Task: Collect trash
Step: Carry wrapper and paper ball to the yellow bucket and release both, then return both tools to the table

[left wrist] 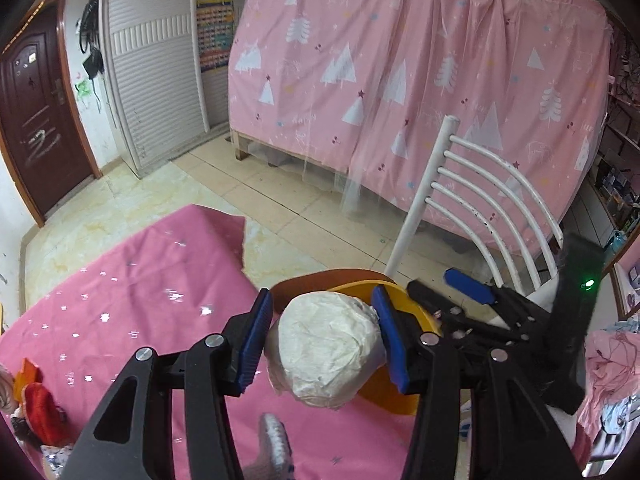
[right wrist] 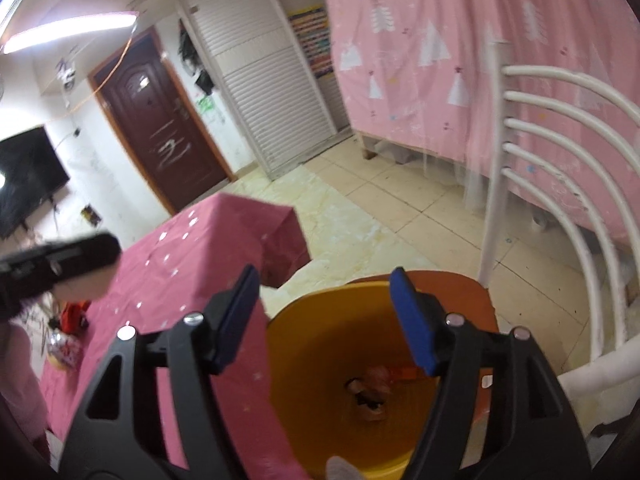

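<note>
My left gripper is shut on a crumpled white paper ball and holds it at the near rim of a yellow bin. The bin stands on a brown chair seat beside the pink-clothed table. My right gripper is open and empty, held above the yellow bin's mouth. Some scraps of trash lie at the bin's bottom. The right gripper also shows in the left wrist view, just right of the bin.
A white slatted chair back rises behind the bin. A pink curtained bed stands beyond it. Red and patterned items lie on the table's near left. A brown door and a white shutter wardrobe are at the far left.
</note>
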